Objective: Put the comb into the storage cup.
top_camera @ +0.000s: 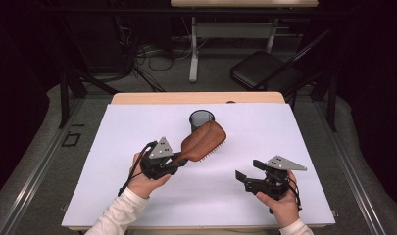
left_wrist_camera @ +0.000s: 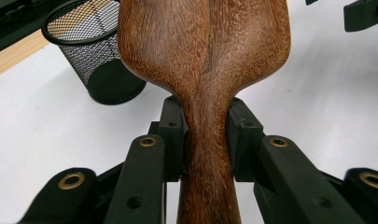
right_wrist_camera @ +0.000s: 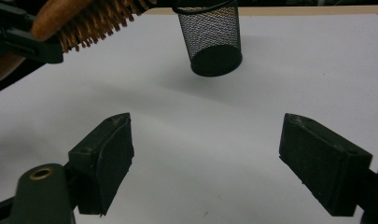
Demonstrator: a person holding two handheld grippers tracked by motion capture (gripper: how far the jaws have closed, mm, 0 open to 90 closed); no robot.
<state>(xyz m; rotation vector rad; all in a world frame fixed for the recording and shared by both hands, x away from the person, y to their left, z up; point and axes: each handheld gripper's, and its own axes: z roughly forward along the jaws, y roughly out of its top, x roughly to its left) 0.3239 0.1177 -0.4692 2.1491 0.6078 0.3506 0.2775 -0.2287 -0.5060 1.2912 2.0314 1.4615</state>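
L gripper (top_camera: 172, 161) is clamped on the handle of the wooden hairbrush (top_camera: 204, 141). In the left gripper view the two pads pinch the brush's narrow neck (left_wrist_camera: 206, 140) from both sides, w/ the wood running straight up between them. The brush is held off the desk (top_camera: 117, 147), roughly mid-desk. Its long axis runs from the L gripper up and away toward the far edge, head end leading, bristles facing down and toward the R side.

The black mesh cup (top_camera: 201, 119) stands upright just beyond the brush head, near the far edge at centre; the head tip looks to overlap its rim from above, but contact can't be judged. So the cup lies directly along the brush's axis, ahead of the L gripper.

R gripper (top_camera: 250, 175) sits near the front R corner, jaws wide apart w/ nothing between them, pads (right_wrist_camera: 102, 163) over bare desk, well apart from the cup. L hand is the nearer one by far. Likely next: tip the brush upright and lower it into the cup.
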